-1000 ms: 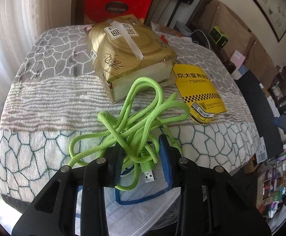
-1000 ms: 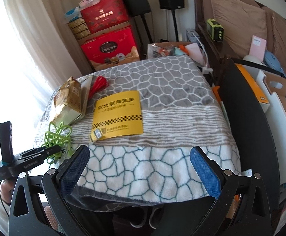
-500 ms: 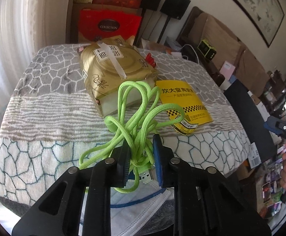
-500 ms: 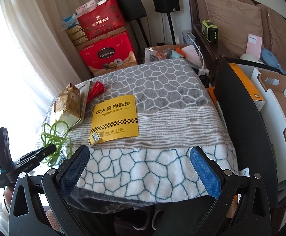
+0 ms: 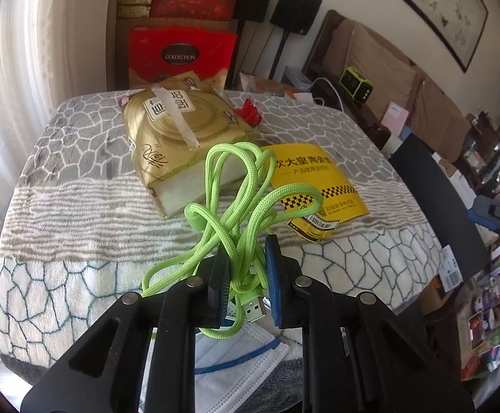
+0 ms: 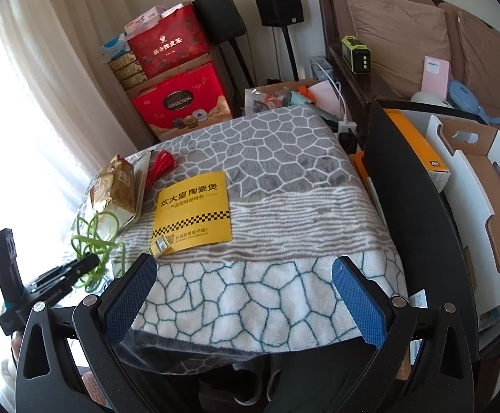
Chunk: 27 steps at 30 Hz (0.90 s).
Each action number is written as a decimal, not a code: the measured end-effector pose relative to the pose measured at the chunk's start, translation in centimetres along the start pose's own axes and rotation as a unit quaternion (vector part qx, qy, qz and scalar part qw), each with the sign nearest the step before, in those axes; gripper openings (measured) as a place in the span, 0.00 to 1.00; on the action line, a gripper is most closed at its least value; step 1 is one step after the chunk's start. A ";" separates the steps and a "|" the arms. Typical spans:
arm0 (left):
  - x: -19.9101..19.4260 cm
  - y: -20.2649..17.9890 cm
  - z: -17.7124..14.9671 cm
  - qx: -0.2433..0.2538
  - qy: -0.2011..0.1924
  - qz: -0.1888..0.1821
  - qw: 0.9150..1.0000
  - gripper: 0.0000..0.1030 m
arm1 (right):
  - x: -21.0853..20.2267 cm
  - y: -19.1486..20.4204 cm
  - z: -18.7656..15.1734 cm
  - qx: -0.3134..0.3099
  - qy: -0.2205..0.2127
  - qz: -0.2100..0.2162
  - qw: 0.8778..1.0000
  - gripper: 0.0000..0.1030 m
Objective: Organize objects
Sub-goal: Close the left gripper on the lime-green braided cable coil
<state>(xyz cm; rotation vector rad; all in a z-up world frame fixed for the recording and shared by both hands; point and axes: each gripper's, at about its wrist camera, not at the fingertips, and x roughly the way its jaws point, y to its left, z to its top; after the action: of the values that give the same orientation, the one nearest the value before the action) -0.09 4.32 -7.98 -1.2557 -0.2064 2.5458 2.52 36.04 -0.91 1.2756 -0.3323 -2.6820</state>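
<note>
Left gripper point(image 5: 246, 275): its jaws, having just been closing, are clamping a bundle of the green cable between the blue pads.
Green cable point(image 5: 236, 203): loops are rising out of the grip and hanging clear above the blanket, in front of the gold package; its green USB plug point(image 5: 255, 308) is dangling between the fingers, and one loop is trailing down to the left.
Face mask point(image 5: 229, 371): lying flat at the near edge of the table, directly under the left gripper, with its blue strap showing.
Right gripper point(image 6: 243, 296): hovering with its jaws spread wide and nothing between them, over the near edge of the blanket.
Gold package point(image 5: 177, 137): sitting on the blanket behind the raised cable, a strip of white tape across its top.
Yellow booklet point(image 6: 193, 211): lying flat just right of the gold package.
Red cord point(image 6: 160, 167): resting beside the far end of the gold package.
Blanket point(image 6: 267, 285): a grey and white stone-pattern throw covering the table.
</note>
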 end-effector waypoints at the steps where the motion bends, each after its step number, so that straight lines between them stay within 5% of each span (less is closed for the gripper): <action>1: 0.0 -0.1 0.0 0.000 -0.001 0.003 1.000 0.17 | -0.1 0.0 0.0 0.000 0.000 0.000 1.000 1.00; 17: -1.2 0.6 0.2 0.001 -0.033 0.060 0.998 0.17 | 1.0 2.0 1.2 -0.028 -0.040 0.084 0.995 1.00; 22: -1.1 1.8 0.1 -0.013 -0.032 0.068 0.997 0.17 | 2.0 3.4 4.1 -0.077 -0.070 0.092 0.990 0.99; 27: -0.9 2.9 0.0 -0.027 -0.035 0.070 0.997 0.17 | 6.1 7.9 9.3 -0.192 -0.022 0.120 0.974 0.90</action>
<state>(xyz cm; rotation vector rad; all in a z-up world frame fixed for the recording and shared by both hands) -0.17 1.28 -8.07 -1.2409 -0.2100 2.7232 -8.18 28.24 2.35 0.9919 0.0310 -2.4169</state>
